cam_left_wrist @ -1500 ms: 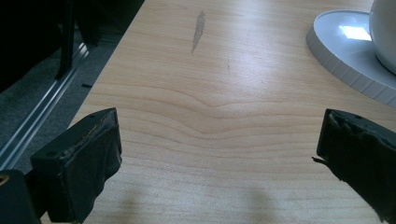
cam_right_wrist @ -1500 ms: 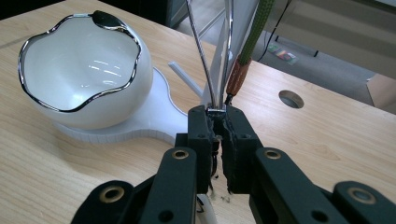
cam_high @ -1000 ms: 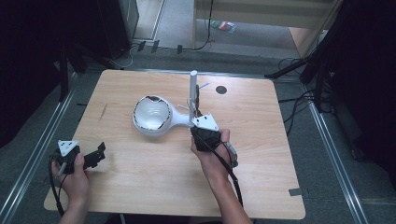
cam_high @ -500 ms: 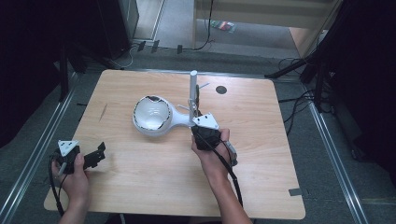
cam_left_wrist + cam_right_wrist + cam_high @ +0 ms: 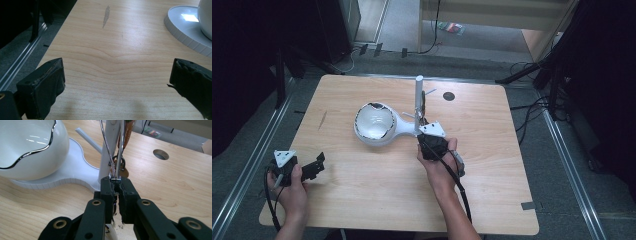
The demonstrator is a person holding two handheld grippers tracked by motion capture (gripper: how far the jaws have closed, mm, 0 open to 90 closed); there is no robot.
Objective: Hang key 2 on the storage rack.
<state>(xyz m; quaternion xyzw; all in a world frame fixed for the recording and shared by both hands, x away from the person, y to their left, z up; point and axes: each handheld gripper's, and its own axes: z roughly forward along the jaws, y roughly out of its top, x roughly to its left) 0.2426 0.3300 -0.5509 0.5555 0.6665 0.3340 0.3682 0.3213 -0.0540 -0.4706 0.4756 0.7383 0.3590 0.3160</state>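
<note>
A white stand (image 5: 399,129) sits mid-table, with a white bowl (image 5: 373,122) on its round base and an upright post (image 5: 418,97). In the right gripper view, thin silver chain strands (image 5: 110,150) hang down along the post (image 5: 111,137), with a dark ring and a brown pendant (image 5: 120,167) behind them. My right gripper (image 5: 116,192) is shut on the chain's lower end, right at the post's foot; in the high view this gripper (image 5: 423,125) touches the stand. My left gripper (image 5: 319,165) rests open near the table's front left, holding nothing, its jaws wide apart (image 5: 117,82).
A round cable hole (image 5: 448,96) lies in the table behind the post. A grey smear (image 5: 106,16) marks the wood at the left. The table's left edge (image 5: 53,42) drops to a metal rail and floor. The stand's base rim (image 5: 185,27) lies ahead of the left gripper.
</note>
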